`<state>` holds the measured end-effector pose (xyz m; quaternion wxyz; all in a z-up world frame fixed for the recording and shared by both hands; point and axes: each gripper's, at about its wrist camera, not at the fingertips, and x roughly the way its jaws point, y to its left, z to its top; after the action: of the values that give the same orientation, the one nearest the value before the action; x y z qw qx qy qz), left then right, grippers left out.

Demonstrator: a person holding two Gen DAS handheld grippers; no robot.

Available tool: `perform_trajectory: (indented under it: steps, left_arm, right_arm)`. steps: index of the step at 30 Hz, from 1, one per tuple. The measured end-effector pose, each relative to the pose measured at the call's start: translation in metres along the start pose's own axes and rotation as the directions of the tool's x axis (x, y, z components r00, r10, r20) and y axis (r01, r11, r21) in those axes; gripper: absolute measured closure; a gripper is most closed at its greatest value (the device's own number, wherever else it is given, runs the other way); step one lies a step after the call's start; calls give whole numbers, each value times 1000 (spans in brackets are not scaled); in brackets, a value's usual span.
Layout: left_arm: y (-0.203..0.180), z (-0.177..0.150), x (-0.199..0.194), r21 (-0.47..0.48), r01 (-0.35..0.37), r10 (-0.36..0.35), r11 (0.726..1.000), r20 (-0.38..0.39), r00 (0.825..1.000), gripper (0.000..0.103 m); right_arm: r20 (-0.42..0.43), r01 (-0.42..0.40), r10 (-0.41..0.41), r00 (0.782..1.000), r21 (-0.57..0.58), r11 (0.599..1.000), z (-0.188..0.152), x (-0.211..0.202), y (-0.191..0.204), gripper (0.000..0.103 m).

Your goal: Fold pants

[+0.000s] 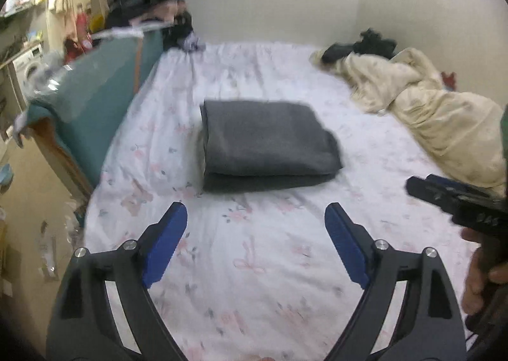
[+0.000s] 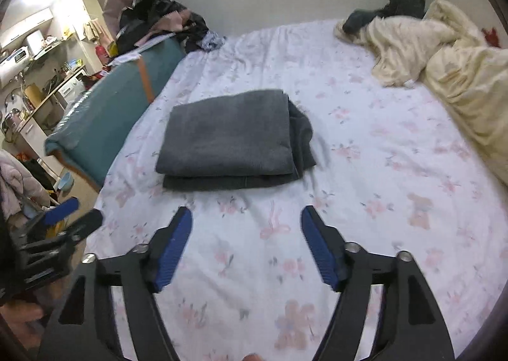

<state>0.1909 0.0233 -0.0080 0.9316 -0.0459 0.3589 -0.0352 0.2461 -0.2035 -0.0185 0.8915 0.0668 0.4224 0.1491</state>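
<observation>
On bed (image 1: 285, 265), folded pants (image 1: 266, 142), seemingly untouched

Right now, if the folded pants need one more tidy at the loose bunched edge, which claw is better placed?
Probably the right claw. The bunched edge of the grey pants lies on their right side, nearer it. The left claw faces the tidy side. Both are open, empty and back from the pants.

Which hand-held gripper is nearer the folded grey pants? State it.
Right, marginally. The right hand-held gripper hangs open just short of the pants, slightly right of centre; the left hand-held gripper, also open, faces them squarely.
</observation>
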Motion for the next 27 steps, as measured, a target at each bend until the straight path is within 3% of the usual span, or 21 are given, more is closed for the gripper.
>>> perform_trajectory:
  steps: [2, 8, 10, 14, 18, 21, 27]
  left_arm:
    - [-8, -3, -38, -8, -2, 3, 1000, 34, 999, 15]
    - [-19, -22, -127, 2, -12, 12, 1000, 158, 987, 12]
    - [-19, -29, -146, 1, -21, 21, 1000, 173, 985, 0]
    - [-19, -51, -186, 13, -32, 28, 999, 209, 977, 0]
    - [-16, -83, -210, 10, -59, 55, 998, 215, 975, 1]
    - [-11, -112, -222, -9, -107, 106, 994, 191, 976, 1]
    - [-6, -166, -242, -1, -125, 123, 992, 186, 975, 0]
  right_arm:
    - [41, 10, -10, 999, -1, 1000, -11, -35, 10, 16]
    - [120, 31, -26, 992, -43, 999, -38, -112, 40, 8]
    - [158, 33, -26, 987, -43, 999, -51, -140, 50, 3]
    - [194, 34, -22, 981, -60, 998, -84, -180, 64, 0]
    - [171, -17, 25, 985, -48, 999, -124, -196, 66, 0]
    - [181, -7, 14, 983, -40, 999, -156, -208, 70, 0]
    - [204, 26, -19, 979, -30, 999, -204, -217, 74, 0]
